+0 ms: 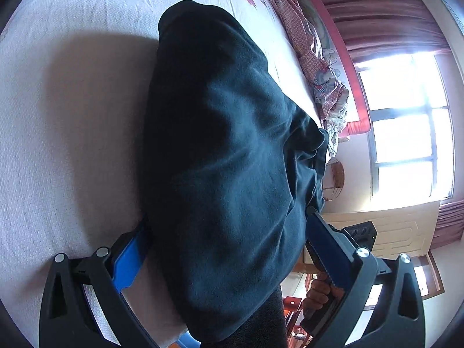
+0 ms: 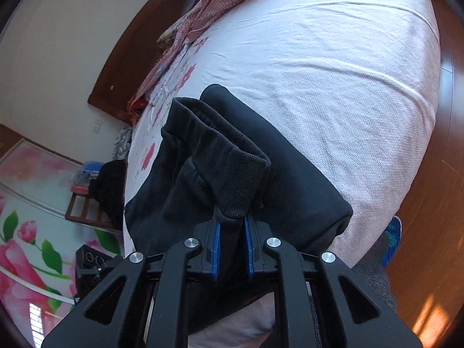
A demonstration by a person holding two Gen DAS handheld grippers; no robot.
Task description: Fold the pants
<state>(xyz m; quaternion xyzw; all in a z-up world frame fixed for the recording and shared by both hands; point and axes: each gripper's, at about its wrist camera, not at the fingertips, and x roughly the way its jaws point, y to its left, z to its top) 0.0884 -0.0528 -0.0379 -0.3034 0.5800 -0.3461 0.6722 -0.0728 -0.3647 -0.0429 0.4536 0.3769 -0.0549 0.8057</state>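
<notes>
Dark navy pants lie on the white bed sheet and fill the middle of the left wrist view. My left gripper stands wide open, its blue pads on either side of the bulky fabric near the bed edge. In the right wrist view the pants lie folded on the sheet, and my right gripper is shut on a ribbed cuff of the pants, lifted above the rest of the cloth.
A pink checked blanket lies bunched along the head of the bed, also in the right wrist view. A window and curtains are beyond. A wooden headboard, a floral wardrobe door and wooden floor surround the bed.
</notes>
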